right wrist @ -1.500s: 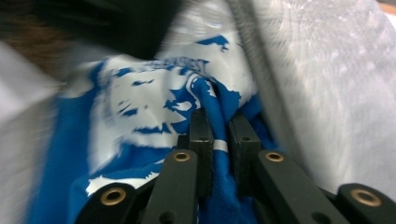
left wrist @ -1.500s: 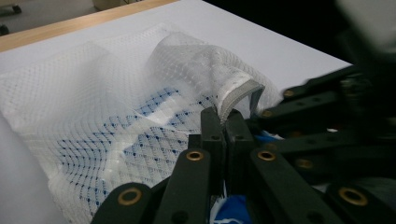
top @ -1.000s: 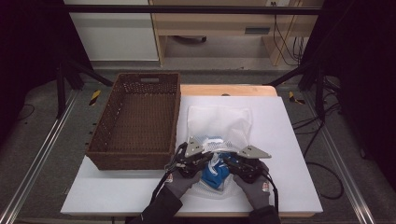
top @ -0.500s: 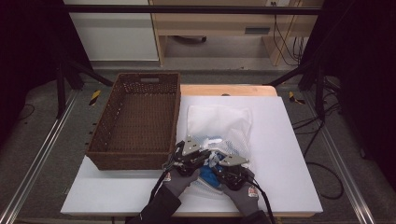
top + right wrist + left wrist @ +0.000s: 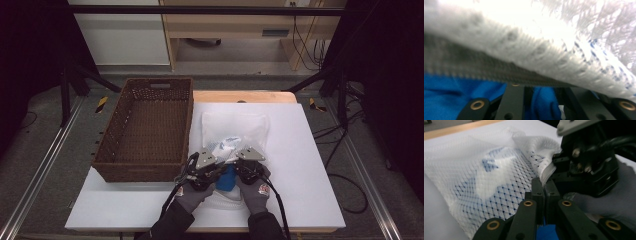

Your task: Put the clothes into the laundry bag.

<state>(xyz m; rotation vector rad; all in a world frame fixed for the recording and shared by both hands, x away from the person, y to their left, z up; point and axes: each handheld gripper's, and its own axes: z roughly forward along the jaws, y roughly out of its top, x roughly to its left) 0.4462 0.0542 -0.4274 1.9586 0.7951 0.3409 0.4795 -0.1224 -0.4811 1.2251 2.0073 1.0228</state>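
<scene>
Black-jawed and pressed together, the left tongs (image 5: 543, 195) pinch the near hem of a white mesh laundry bag (image 5: 486, 177), the jaws closed on the netting itself. The right tongs (image 5: 248, 168) sit just beside them at the same hem; their jaws have just been closing, and in the right gripper view the thick mesh edge (image 5: 524, 55) lies across them with a blue piece of cloth (image 5: 461, 95) below, though whether the pads actually bite the hem cannot be told from the blur.

The bag lies flat on the white counter (image 5: 310, 165), its mouth toward the person, right of a brown woven basket (image 5: 145, 130); the blue cloth (image 5: 227, 177) sits at that mouth between both tongs.

Risks, as a judgement: if the right tongs catch only one loose layer, or the blue cloth along with it, pulling the mouth apart could drag the cloth out or let the hem slip; tugging unevenly may slide the whole bag across the counter.

From the high view come the layout and basket; the left gripper view alone reveals the pinched netting and blue-patterned contents inside the bag
</scene>
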